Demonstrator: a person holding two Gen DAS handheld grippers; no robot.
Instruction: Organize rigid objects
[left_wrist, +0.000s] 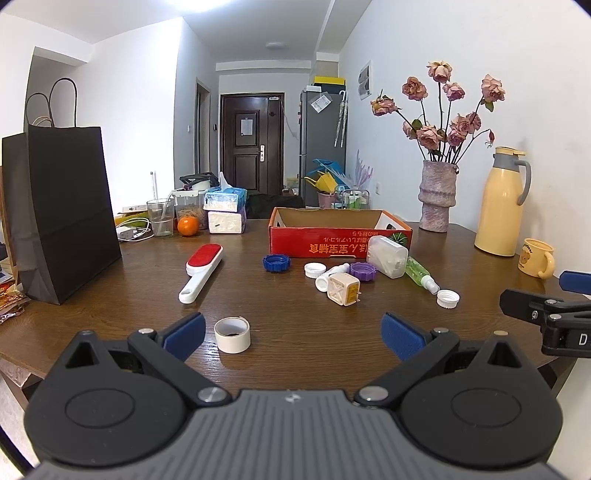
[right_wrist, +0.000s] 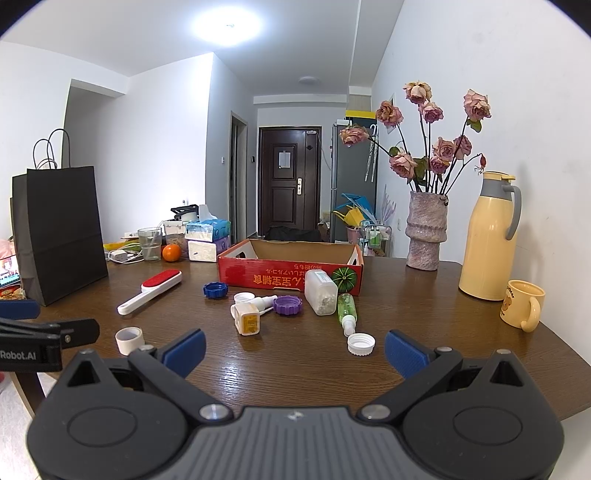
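Both sets of jaws stand spread wide and hold nothing. The left gripper (left_wrist: 293, 334) hovers low over the near edge of the bench (left_wrist: 295, 347), with a tape roll (left_wrist: 232, 335) just ahead of its left pad. The right gripper (right_wrist: 294, 349) sits alongside it, a white cap (right_wrist: 361, 344) just ahead, toward its right pad.

Farther out the clutter lies loose: a yellow-capped bottle (right_wrist: 246, 318), a small white spray bottle (right_wrist: 264, 302), a second white cap (right_wrist: 244, 297), a purple cap (right_wrist: 288, 305), a blue cap (right_wrist: 216, 290), a green spray bottle (right_wrist: 346, 308) on its side, and a clear jar (right_wrist: 320, 296) leaning against the red box (right_wrist: 258, 277). A lint brush (right_wrist: 149, 291) lies off to the left.

The box looks empty as far as its inside shows — so the sorting seems not yet begun. Judging by that, every small piece is left to gather, presumably into the box; the nearest pieces are the likely first picks.

Behind stand a vase (right_wrist: 424, 230), a flask (right_wrist: 487, 236), a mug (right_wrist: 522, 308) and a black bag (right_wrist: 61, 232) — probably not part of the job.
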